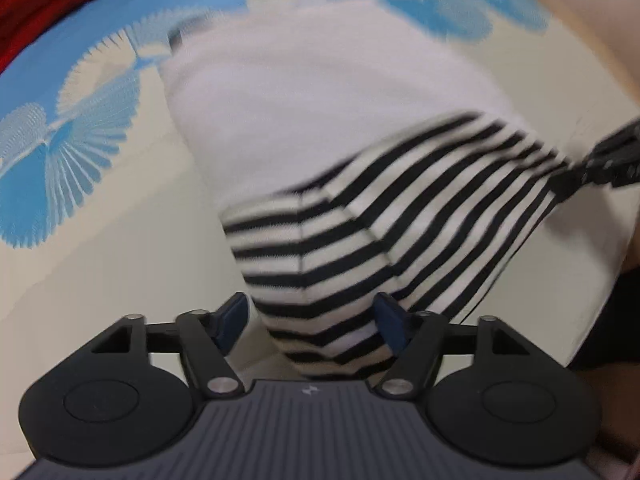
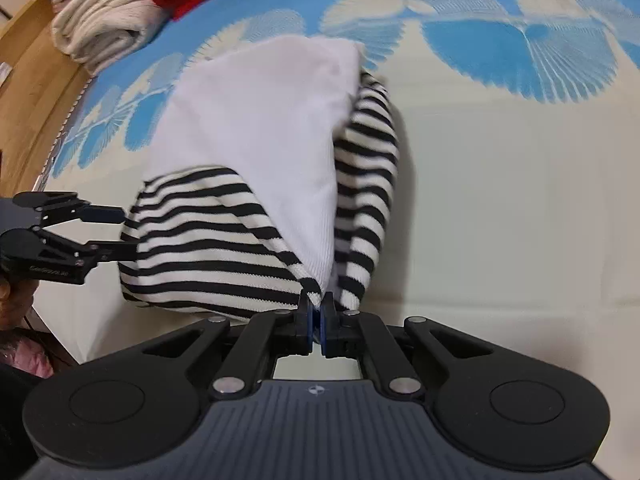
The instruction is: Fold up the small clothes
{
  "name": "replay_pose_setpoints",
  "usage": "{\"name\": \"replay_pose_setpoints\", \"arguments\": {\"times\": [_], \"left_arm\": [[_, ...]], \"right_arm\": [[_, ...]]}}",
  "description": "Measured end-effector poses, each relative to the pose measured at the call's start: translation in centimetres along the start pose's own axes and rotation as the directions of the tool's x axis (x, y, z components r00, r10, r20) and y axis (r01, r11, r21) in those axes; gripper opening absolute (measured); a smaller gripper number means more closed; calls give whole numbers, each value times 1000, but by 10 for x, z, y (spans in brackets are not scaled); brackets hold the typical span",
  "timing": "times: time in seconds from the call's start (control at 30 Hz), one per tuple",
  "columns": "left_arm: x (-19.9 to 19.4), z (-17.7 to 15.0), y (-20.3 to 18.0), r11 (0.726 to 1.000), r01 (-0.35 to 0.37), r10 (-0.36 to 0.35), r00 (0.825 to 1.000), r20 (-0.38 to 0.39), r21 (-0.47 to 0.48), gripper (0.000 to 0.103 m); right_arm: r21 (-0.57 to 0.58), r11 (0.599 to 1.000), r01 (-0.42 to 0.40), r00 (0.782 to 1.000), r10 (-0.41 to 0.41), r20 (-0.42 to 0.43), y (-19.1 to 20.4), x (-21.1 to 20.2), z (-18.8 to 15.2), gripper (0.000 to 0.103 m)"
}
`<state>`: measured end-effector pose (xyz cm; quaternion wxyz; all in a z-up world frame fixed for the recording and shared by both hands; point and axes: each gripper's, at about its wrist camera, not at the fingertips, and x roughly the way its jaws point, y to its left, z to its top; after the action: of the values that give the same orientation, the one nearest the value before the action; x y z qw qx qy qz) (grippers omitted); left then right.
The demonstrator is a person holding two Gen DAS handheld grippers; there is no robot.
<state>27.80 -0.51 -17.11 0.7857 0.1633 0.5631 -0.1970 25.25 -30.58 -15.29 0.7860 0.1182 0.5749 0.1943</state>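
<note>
Mid-fold: right hand-held gripper (image 2: 318, 312) pinches the striped top (image 2: 208, 240) (sleeves folded in); left hand-held gripper (image 1: 310, 320) gapes around it.

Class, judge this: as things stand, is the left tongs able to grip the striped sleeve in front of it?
Probably yes. The left tongs stand open with the striped sleeve already lying between the fingers; nothing blocks them. The right tongs pinch another corner.

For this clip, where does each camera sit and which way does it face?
Left wrist: on the left gripper, facing forward over its open fingers at the striped garment on the sheet.
Right wrist: on the right gripper, facing its fingers shut on the garment's edge; folded clothes lie beyond.
Shared: the garment, the sheet, each other's gripper.
</note>
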Motion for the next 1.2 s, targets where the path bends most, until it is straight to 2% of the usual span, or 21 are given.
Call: {"name": "replay_pose_setpoints", "arguments": {"times": [0.03,0.1,0.17,0.23,0.3,0.33,0.37,0.43,0.47,0.5,0.57,0.63,0.7,0.77,0.83,0.9,0.93,1.0,1.07,1.13,1.2], "left_arm": [[7,-2,-2,1000,-3,3,1000,-9,9,84],[9,0,-3,1000,6,-6,1000,-14,9,84],[0,3,1,1000,3,-3,1000,-11,2,83],[-17,5,7,1000,-15,15,1000,27,0,82],[-35,5,16,1000,-12,14,997,81,-25,82],[-43,6,20,999,-12,16,994,111,-42,82],[-48,6,23,998,-14,22,990,137,-57,82],[-55,8,24,997,-7,20,984,176,-78,74],[-54,9,24,997,3,12,983,185,-82,70],[-51,10,22,996,15,1,982,190,-85,59],[-32,13,19,996,23,-10,989,150,-82,28],[-6,11,7,999,-35,37,995,95,-28,29],[-6,12,-6,996,-88,85,990,109,17,28],[-21,15,-7,993,-107,112,988,106,-51,30],[-49,14,-8,985,-125,140,981,135,-117,36],[-89,10,-14,975,-145,179,962,206,-170,51],[-113,5,-18,967,-155,205,945,256,-202,65],[-154,-12,-29,954,-170,250,906,342,-245,80],[-192,-34,-47,945,-162,276,862,426,-284,86],[-216,-56,-65,937,-131,281,835,473,-325,87],[-227,-77,-85,925,-85,279,814,509,-371,96]], "right_arm": [[-5,1000,19,999,-20,-33,0,10,-2,2],[-53,997,64,994,-69,-85,8,30,-6,2],[-64,991,114,990,-118,-77,13,40,-6,3],[-38,993,116,993,-117,-30,16,32,2,7],[-50,986,157,987,-155,46,21,15,8,26],[-80,978,195,979,-188,84,26,7,8,41],[-134,964,230,969,-213,125,33,-2,6,45],[-206,941,268,952,-226,206,43,-16,3,44],[-211,943,258,951,-209,229,44,-19,4,44],[-207,951,228,954,-176,241,43,-23,6,44],[-195,969,153,965,-104,239,47,-17,11,44],[-219,964,149,975,-106,196,53,6,13,43],[-264,936,234,971,-209,119,56,36,7,43],[-301,901,312,950,-301,83,57,54,-1,43],[-289,897,335,942,-317,108,60,41,-2,43],[-235,909,344,930,-295,220,67,4,-1,43],[-214,915,343,916,-276,289,71,-17,-4,43],[-156,925,347,869,-254,425,78,-58,-16,47],[-104,941,322,816,-220,534,82,-96,-38,56],[-79,948,308,765,-197,613,87,-125,-67,61],[-41,949,314,729,-213,651,92,-141,-90,62]]}}
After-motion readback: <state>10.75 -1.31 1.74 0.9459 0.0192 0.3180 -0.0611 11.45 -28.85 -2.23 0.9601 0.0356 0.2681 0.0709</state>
